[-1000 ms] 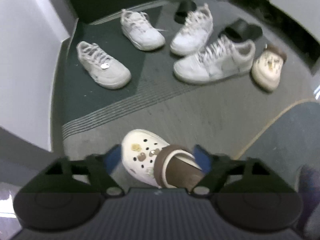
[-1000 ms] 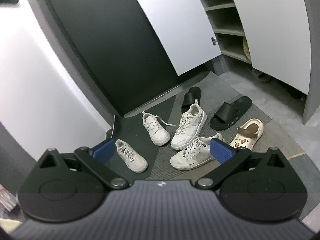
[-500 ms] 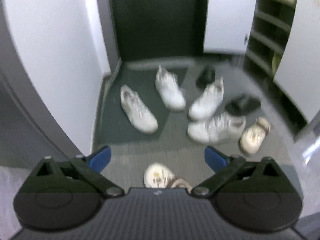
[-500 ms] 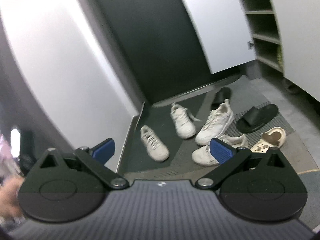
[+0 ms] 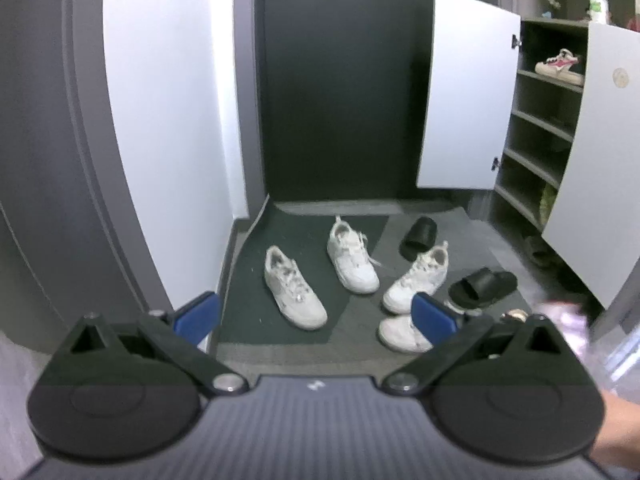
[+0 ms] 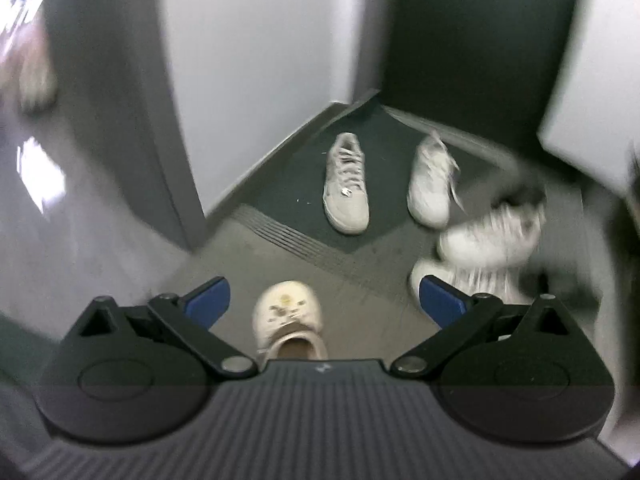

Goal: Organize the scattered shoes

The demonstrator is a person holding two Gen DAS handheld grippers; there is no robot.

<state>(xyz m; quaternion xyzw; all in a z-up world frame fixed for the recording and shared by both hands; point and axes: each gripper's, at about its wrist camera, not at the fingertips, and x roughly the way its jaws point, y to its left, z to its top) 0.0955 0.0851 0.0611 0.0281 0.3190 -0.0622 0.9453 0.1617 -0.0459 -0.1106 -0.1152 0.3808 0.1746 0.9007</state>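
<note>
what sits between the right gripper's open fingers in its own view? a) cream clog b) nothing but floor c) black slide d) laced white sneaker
a: the cream clog lies on the floor between the fingers of the open right gripper, untouched by them, while the white sneakers lie farther off on the dark mat.
</note>
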